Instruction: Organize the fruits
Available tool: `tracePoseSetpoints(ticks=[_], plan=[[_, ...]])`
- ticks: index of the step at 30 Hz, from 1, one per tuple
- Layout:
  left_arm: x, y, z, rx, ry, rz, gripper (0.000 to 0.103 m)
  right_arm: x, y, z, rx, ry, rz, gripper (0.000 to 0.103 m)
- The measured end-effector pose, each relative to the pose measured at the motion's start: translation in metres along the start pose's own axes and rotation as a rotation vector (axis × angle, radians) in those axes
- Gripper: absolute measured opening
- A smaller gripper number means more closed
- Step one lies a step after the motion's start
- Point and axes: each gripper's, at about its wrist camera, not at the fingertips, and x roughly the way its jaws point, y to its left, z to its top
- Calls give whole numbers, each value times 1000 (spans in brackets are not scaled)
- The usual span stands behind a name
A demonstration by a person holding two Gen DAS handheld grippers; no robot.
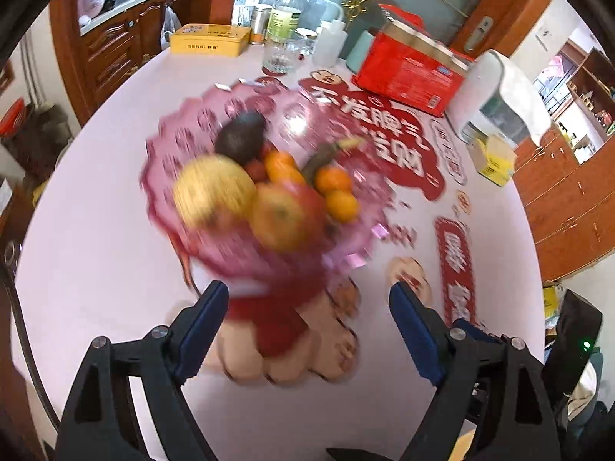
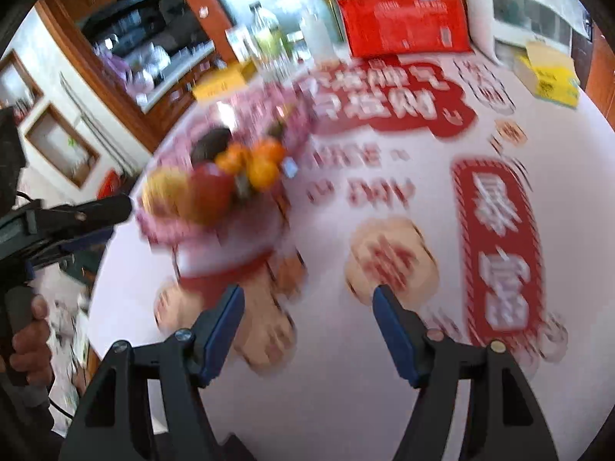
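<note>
A pink glass fruit bowl (image 1: 169, 161) on a stem stands on the white table, blurred by motion. It holds a yellow apple (image 1: 213, 188), a red-yellow apple (image 1: 284, 215), several oranges (image 1: 334, 180), a dark avocado (image 1: 240, 136) and a banana tip (image 1: 346, 144). My left gripper (image 1: 309, 305) is open just in front of the bowl's foot, nothing between its blue pads. In the right wrist view the same bowl (image 2: 165, 226) sits up left of my right gripper (image 2: 309, 307), which is open and empty over the table. The left gripper's body (image 2: 69, 219) shows at the left edge there, held by a hand (image 2: 29, 342).
Red and tan paper decorations (image 1: 388, 130) lie on the table. At the back stand a red box (image 1: 407, 73), a yellow tin (image 1: 209, 38), a bottle (image 1: 284, 15), a glass (image 1: 280, 53), a white appliance (image 1: 499, 92) and a yellow carton (image 1: 494, 161). Wooden cabinets surround the table.
</note>
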Motion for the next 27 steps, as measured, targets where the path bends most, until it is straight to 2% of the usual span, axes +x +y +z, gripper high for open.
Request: tracePoseSetpoints(ticks=[2,5,9,14,17,20,23,25,27], plan=[[-12,-17,-24,-1,-7,-10,85,-19,-12,-17,-17,37,-15,70],[-31,-43,-49,15,-41,23,85,-52,-24,-35,-49,40,-28,71],[-54,-68,-65,54,-89,65,85,-95,-30,-55,-89,31,3,78],[-85,-93,-74,86,-132,93,86,-142,-28,-63,-91,-4,7,81],[-101,-107,-80,105,-154,110,88,-162,-24,-61,-103,-13,-38,87],[-113,-121,-88,122,-197,149,95,-174,-26,-64,-50,-6,-61,88],[-118,-130,-98,132,-214,165,95,-180,-28,-70,-31,-25,-101,88],[-121,-132,-103,128,-234,193,100,-182,-29,-74,-22,-35,-88,88],[-126,-132,-108,117,-261,211,102,-185,-31,-77,-19,-58,-72,99]])
